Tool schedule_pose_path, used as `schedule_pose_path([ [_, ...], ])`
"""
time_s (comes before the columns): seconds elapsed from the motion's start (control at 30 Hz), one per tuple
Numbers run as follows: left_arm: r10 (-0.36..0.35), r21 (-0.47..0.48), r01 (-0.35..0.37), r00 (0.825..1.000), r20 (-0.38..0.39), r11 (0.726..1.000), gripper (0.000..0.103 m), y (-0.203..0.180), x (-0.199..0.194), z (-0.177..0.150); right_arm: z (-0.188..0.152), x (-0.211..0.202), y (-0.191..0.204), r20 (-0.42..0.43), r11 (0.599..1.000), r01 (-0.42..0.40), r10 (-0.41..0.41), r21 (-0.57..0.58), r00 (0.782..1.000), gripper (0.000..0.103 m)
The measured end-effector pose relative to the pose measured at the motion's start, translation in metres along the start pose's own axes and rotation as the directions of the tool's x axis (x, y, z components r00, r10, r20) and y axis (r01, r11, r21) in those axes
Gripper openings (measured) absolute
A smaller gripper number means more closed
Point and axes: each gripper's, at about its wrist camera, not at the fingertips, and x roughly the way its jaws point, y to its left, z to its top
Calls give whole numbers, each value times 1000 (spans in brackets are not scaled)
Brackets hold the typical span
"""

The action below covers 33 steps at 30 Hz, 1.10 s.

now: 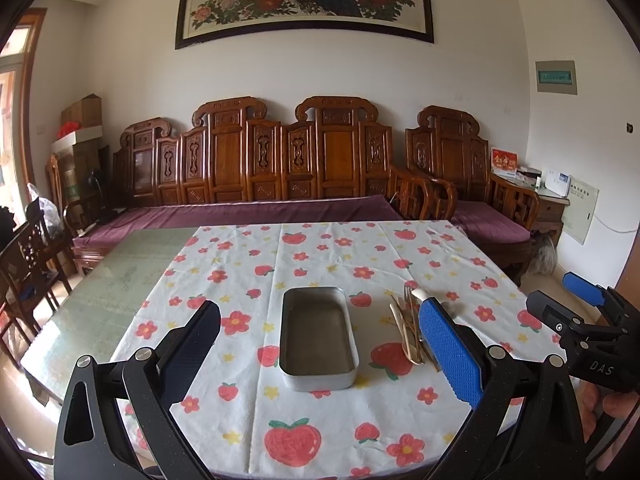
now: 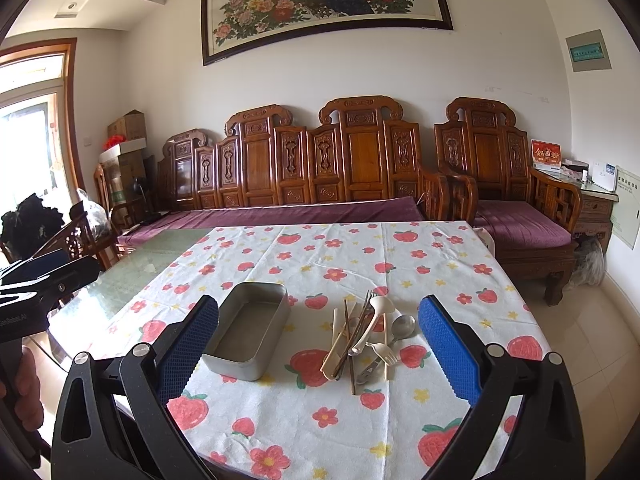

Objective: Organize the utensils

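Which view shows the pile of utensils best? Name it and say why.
The right wrist view. There the pile of utensils lies in full sight between the open fingers, beside the metal tin. In the left wrist view, the left gripper's blue finger hides part of the pile.

My tablecloth (image 2: 320, 400) is white, strewn with red strawberries, red flowers and small yellow stars, and the bare table (image 2: 160, 260) beside it shows pale green. My two fingers (image 2: 448, 348) wear bright blue dimpled pads on black frames, while the tin (image 2: 248, 328) is dull grey metal. In the pile, the spoon (image 2: 374, 326) and small fork (image 2: 384, 354) are cream, another spoon (image 2: 402, 328) silver, and the chopsticks (image 2: 350, 344) brown.
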Motion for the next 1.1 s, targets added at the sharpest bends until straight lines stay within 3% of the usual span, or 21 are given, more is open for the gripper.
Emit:
schedule_pose_path([
  [1.1, -6, -1, 6, 1000, 13, 1000, 96, -3, -7, 8, 2, 0, -1, 0, 1000, -1, 1, 2, 1000, 100],
])
